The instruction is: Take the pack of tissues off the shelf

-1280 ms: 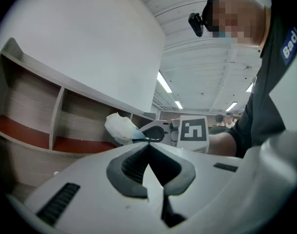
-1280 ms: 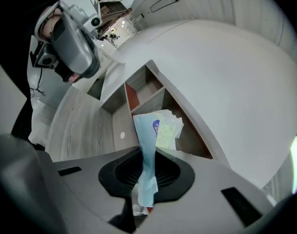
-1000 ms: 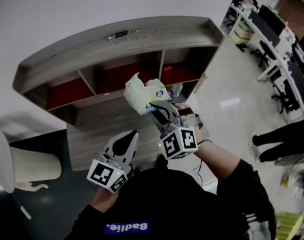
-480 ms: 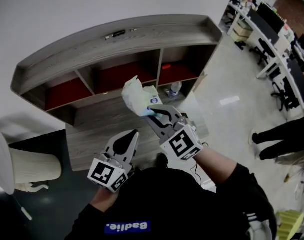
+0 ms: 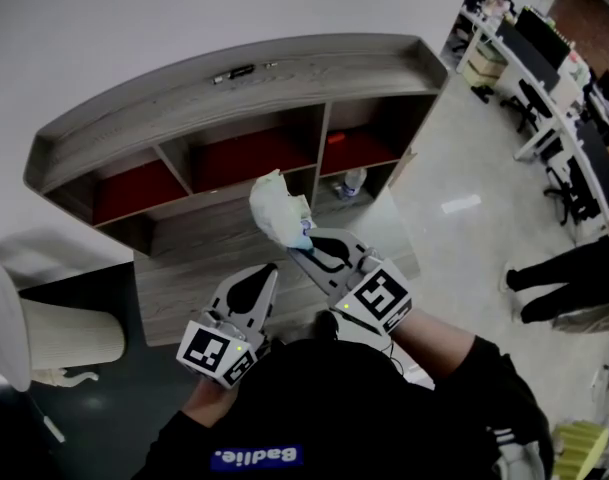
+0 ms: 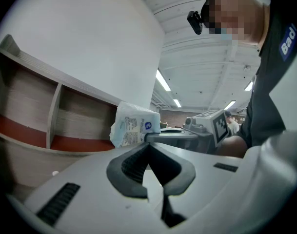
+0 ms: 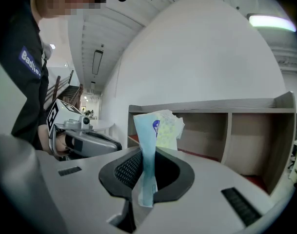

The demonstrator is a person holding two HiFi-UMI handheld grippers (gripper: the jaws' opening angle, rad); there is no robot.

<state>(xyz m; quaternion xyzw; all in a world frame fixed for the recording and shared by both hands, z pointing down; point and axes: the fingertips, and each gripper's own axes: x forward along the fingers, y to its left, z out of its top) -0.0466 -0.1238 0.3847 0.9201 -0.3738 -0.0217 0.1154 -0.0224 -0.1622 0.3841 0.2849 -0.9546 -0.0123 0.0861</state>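
The pack of tissues (image 5: 277, 208) is a soft white and pale blue packet with a blue round mark. My right gripper (image 5: 302, 251) is shut on its flat sealed end and holds it in the air in front of the grey wooden shelf (image 5: 234, 98). In the right gripper view the pack of tissues (image 7: 155, 140) stands upright between the pads. My left gripper (image 5: 264, 273) hangs lower left of the pack, shut and empty. From the left gripper view the pack of tissues (image 6: 133, 126) shows ahead, with the right gripper (image 6: 155, 136) holding it from the right side.
The shelf has three open compartments with red floors (image 5: 249, 158) and a lower ledge (image 5: 214, 238). A small bottle (image 5: 352, 181) stands on the floor by the shelf's right end. A white chair (image 5: 54, 333) is at the left. Desks and people (image 5: 554, 78) are far right.
The right gripper has drawn the pack back and down toward the person, away from the shelf, and turned it more upright. The left gripper has stayed in place.
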